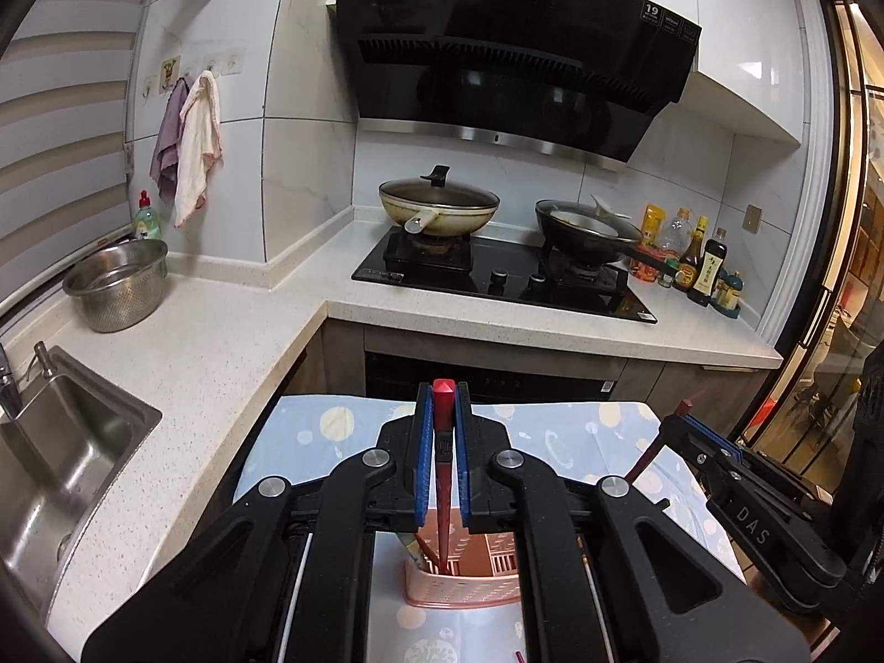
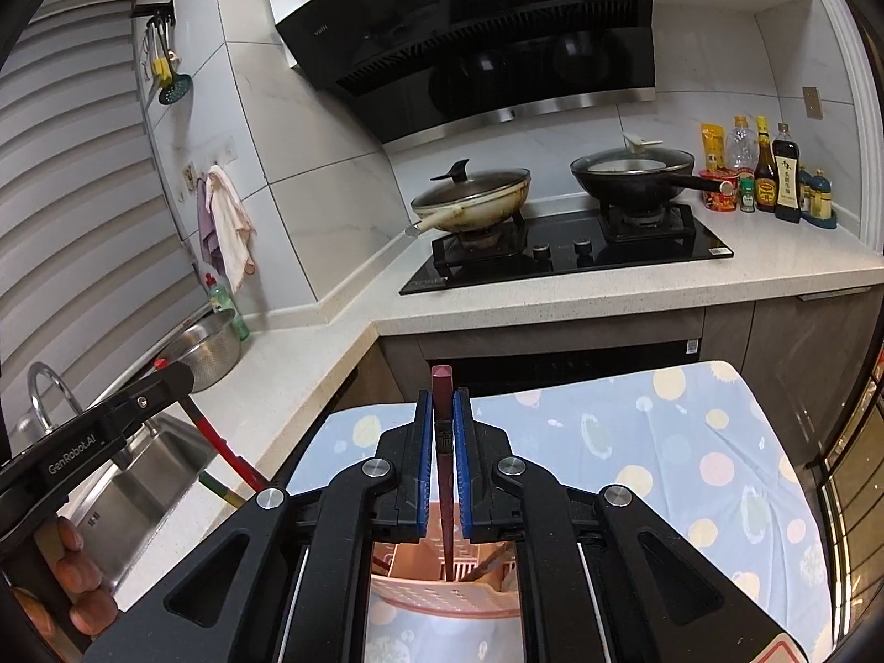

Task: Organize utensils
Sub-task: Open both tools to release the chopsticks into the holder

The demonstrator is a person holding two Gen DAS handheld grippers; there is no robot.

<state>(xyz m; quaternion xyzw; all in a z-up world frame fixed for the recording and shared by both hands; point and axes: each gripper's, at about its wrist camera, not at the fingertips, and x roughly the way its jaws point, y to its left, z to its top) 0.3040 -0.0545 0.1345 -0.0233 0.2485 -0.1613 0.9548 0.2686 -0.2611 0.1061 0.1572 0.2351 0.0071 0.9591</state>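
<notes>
My left gripper (image 1: 443, 406) is shut on a red chopstick (image 1: 443, 395) that points down into a pink perforated utensil basket (image 1: 461, 580) below it. My right gripper (image 2: 442, 409) is shut on a dark red chopstick (image 2: 442, 387) whose lower end reaches into the same pink basket (image 2: 442, 591). Other utensils stand in the basket. The right gripper shows in the left wrist view (image 1: 677, 422) at the right, and the left gripper shows in the right wrist view (image 2: 171, 381) at the left with its chopstick (image 2: 221, 447).
The basket stands on a table with a blue dotted cloth (image 2: 663, 442). A white L-shaped counter (image 1: 221, 342) holds a steel sink (image 1: 61, 458), a steel colander (image 1: 116, 282), a black hob (image 1: 497, 276) with two lidded pans, and sauce bottles (image 1: 696, 259).
</notes>
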